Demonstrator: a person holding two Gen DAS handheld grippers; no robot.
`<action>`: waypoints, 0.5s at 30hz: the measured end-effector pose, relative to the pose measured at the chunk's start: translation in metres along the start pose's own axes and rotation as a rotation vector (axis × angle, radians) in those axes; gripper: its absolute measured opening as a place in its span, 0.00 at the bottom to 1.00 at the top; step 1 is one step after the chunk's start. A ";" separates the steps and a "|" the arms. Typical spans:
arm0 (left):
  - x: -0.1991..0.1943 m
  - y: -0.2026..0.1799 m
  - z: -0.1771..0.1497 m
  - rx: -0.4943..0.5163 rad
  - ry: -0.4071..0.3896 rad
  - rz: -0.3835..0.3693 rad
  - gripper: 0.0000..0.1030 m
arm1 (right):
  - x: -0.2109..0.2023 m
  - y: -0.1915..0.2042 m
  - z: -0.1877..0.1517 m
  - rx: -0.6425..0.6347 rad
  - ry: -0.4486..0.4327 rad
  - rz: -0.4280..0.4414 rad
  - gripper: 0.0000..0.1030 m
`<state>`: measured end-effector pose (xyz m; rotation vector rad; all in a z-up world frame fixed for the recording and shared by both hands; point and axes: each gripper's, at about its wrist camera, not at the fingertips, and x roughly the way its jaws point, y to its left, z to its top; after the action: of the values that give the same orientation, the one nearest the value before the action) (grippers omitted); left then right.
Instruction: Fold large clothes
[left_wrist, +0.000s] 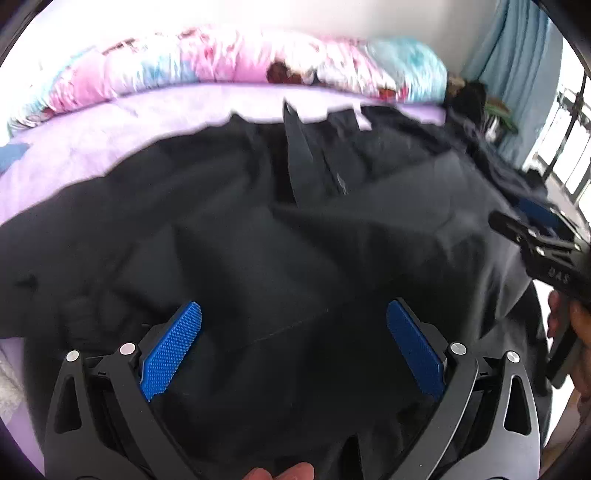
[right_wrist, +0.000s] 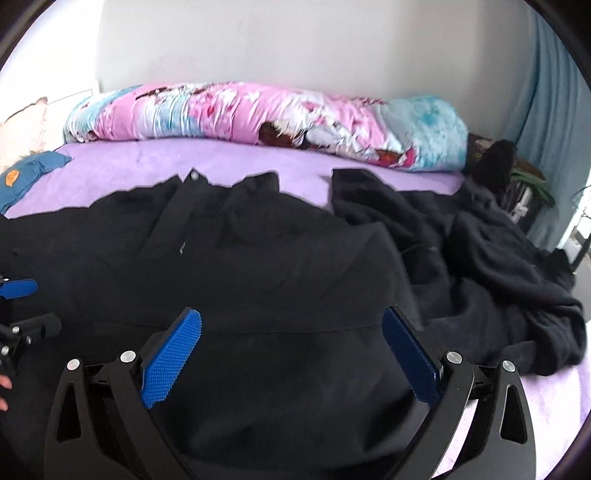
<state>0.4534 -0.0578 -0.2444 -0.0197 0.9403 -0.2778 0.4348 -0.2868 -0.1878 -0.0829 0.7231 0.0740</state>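
Your left gripper (left_wrist: 293, 347) and right gripper (right_wrist: 291, 354) both hang spread wide with nothing pinched above the black coat (right_wrist: 236, 266), which lies flat on the purple bedsheet (right_wrist: 155, 166), collar toward the rolled quilt (right_wrist: 258, 110), long axis running away from you, bare sheet beyond.

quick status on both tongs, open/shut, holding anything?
Left tongs: open, nothing held, above the black garment.
Right tongs: open, nothing between the pads, over the same garment.
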 end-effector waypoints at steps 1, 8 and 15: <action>0.006 0.003 -0.001 0.003 0.018 0.012 0.94 | 0.006 -0.001 -0.003 0.034 0.006 0.060 0.94; 0.018 0.047 -0.020 -0.090 0.067 0.089 0.95 | 0.050 -0.003 -0.027 -0.064 0.106 -0.003 0.94; 0.023 0.060 -0.033 -0.122 0.056 0.051 0.95 | 0.076 0.004 -0.040 -0.085 0.175 -0.001 0.94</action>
<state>0.4535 -0.0025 -0.2905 -0.1003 1.0107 -0.1740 0.4652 -0.2844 -0.2683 -0.1726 0.8945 0.0968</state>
